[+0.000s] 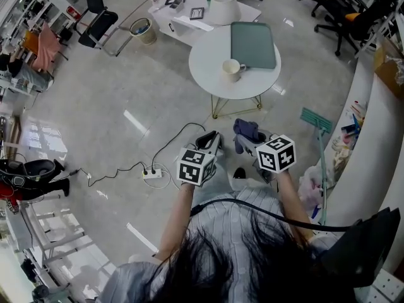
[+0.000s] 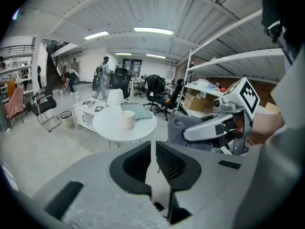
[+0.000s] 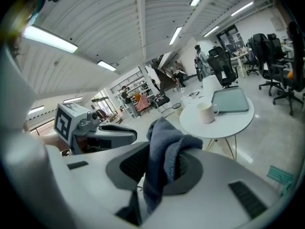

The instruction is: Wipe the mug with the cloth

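Note:
A white mug (image 1: 231,70) stands on a round white table (image 1: 208,62), well ahead of both grippers. The mug (image 2: 127,119) shows at centre left in the left gripper view, and the mug (image 3: 206,112) at right in the right gripper view. My right gripper (image 1: 245,141) is shut on a grey-blue cloth (image 1: 245,129); the cloth (image 3: 164,151) bunches up between its jaws and hangs down over them. My left gripper (image 1: 213,139) is held beside it at the same height, jaws together with nothing between them (image 2: 153,152). Both are in the air, short of the table.
A grey-green tray (image 1: 253,44) lies on the table behind the mug. A power strip (image 1: 152,173) with cables lies on the floor at left. A green-headed mop (image 1: 316,120) leans at right by a white counter. A waste bin (image 1: 143,30) and a low white table (image 1: 189,19) stand beyond.

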Demonstrator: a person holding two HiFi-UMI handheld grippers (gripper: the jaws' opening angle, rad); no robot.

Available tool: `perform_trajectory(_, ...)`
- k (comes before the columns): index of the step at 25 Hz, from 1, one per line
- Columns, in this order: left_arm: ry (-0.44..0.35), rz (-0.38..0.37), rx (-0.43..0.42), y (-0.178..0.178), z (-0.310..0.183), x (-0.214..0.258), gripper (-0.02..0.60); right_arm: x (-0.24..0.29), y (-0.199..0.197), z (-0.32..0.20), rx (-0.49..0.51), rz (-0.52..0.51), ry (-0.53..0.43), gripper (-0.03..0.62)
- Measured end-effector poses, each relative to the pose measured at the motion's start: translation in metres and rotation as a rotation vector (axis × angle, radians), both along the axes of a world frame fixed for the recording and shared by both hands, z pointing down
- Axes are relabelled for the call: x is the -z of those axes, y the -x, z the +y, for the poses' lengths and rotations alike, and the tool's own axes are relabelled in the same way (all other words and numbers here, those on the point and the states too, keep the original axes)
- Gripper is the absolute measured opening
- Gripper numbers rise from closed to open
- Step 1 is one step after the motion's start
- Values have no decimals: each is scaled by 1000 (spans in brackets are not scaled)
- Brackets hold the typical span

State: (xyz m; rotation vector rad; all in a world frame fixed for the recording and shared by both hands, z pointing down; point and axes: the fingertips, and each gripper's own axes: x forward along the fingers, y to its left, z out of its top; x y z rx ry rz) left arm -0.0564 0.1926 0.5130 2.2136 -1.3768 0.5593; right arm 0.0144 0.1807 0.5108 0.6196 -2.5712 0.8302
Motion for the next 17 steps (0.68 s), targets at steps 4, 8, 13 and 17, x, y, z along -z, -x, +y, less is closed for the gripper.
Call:
perform_trajectory(4,-6,12,9,2,1,3,44,0,5,3,17,0,-4,80)
perform_trajectory(8,-4,11,15,4,0,4,44,-1,6,3,23,4,-4,80)
perform_trajectory(13,-4,7,27,3,-4,5,44,0,1,0,25,6,-1,80)
perform_trajectory(17,-2,4,31,-2,-5,3,44,-1,-6,0,25,8,1,80)
